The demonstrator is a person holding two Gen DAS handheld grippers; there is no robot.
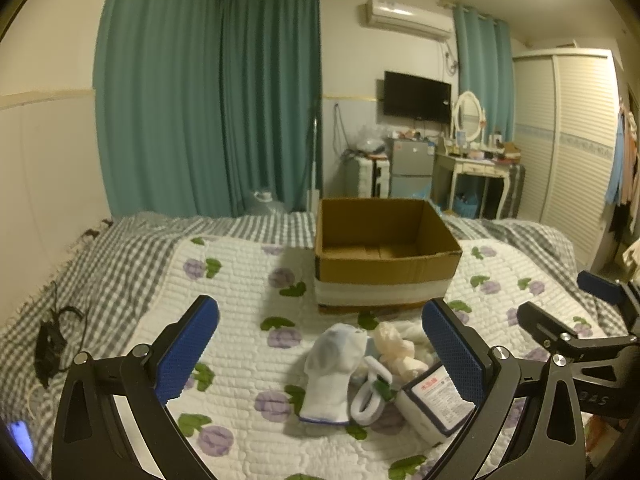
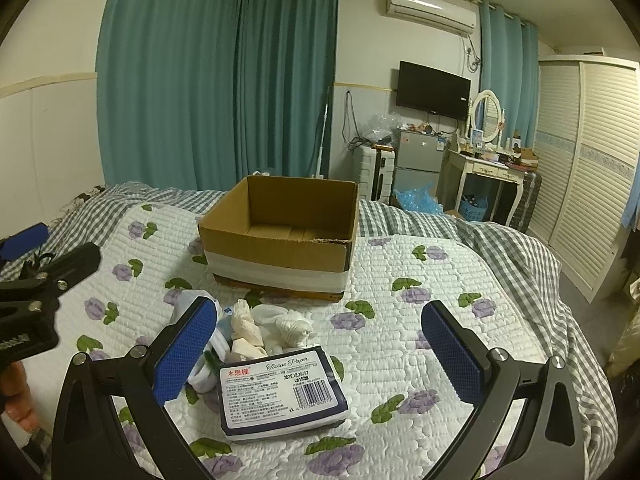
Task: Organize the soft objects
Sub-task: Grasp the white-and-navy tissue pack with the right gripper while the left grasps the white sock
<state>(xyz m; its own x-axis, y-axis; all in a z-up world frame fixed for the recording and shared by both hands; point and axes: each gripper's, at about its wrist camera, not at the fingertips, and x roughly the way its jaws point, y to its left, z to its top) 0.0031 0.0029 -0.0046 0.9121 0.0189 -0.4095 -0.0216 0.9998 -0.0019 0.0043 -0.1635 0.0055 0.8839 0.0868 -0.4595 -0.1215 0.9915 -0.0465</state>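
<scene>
— What's nearest?

— Both grippers hover over the bed, each with blue-padded fingers spread wide, holding nothing: the left gripper [image 1: 320, 354] above a white sock [image 1: 334, 372], the right gripper [image 2: 320, 354] above a flat tissue-paper pack with a navy border [image 2: 282, 394].

— And the other soft things?

— Cream crumpled cloth pieces [image 2: 246, 330] lie in the same heap (touching the pack and sock) on the white quilt with purple flowers [image 2: 400, 344].

— Beyond?

— An open brown cardboard box with a white band [image 2: 280, 248], empty, stands just behind the heap.
</scene>
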